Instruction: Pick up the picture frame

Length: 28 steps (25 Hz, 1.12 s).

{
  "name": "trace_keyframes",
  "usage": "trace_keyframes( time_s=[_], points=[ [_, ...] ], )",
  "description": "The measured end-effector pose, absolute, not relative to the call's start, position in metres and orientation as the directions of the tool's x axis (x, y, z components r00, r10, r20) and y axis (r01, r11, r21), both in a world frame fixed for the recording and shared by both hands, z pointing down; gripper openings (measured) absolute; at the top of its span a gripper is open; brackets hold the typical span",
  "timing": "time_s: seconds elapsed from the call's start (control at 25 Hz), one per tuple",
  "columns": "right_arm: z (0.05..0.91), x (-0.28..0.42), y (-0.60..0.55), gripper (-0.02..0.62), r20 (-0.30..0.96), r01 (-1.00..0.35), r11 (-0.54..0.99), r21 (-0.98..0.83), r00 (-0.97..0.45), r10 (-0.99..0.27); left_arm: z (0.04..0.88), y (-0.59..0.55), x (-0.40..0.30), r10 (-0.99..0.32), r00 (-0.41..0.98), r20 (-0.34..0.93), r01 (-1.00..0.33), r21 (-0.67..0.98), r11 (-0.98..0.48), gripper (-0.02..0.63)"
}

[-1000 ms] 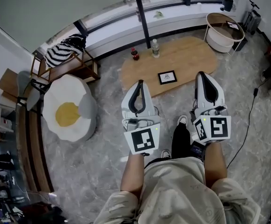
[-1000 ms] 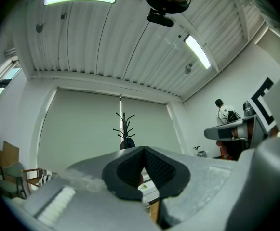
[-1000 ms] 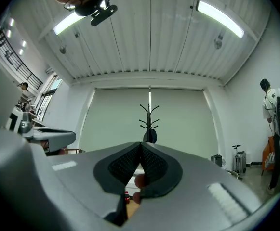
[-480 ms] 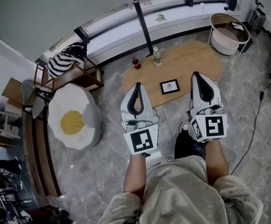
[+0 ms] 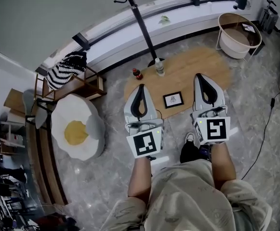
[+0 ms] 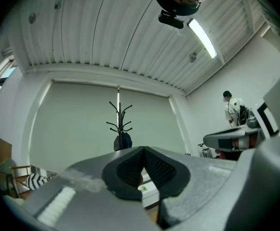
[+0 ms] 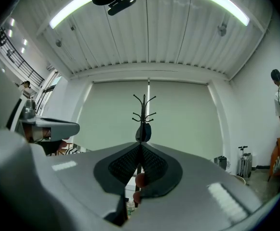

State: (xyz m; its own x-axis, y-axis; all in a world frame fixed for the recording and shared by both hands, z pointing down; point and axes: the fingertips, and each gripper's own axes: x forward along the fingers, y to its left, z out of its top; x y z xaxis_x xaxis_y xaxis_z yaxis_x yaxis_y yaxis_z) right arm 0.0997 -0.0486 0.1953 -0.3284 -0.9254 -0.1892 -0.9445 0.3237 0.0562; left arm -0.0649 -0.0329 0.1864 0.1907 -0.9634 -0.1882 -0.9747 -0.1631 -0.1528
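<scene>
The small black-rimmed picture frame (image 5: 173,99) lies flat on the low oval worktop of light wood (image 5: 202,61), close to its near edge and about midway along it. A dark bottle with a red cap (image 5: 136,73) and a clear plastic bottle (image 5: 159,67) stand at the worktop's far left edge, beside the foot of a black coat stand (image 5: 142,28).

In the head view the frame shows between the two tools, touching neither. The left tool (image 5: 140,87) is closed, its dark ribbed pads pressed together with nothing between them (image 6: 143,149). The right tool (image 5: 201,76) is closed and empty as well, pads meeting in a thin line (image 7: 140,146). Both are held out in front of the person, pointing towards the worktop and slightly upward.

A fried-egg-shaped white and yellow cushion (image 5: 77,129) lies on the grey marbled floor (image 5: 106,177), well left of the worktop.
</scene>
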Motion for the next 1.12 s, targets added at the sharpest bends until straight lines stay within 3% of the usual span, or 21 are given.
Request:
trace_keyframes(
  time_s=[0.48, 1.12],
  points=[
    [0.196, 0.160, -0.155, 0.002, -0.159, -0.952, 0.301, 0.059, -0.306, -0.939, 0.189, -0.139, -0.022, -0.971, 0.181, -0.159, -0.978, -0.138, -0.159, 0.003],
    [0.233, 0.129, -0.249, 0.002, -0.099, -0.928, 0.361, 0.091, -0.369, -0.924, 0.238, -0.233, -0.039, -0.984, 0.165, -0.071, -0.981, -0.116, -0.156, 0.003]
  ],
)
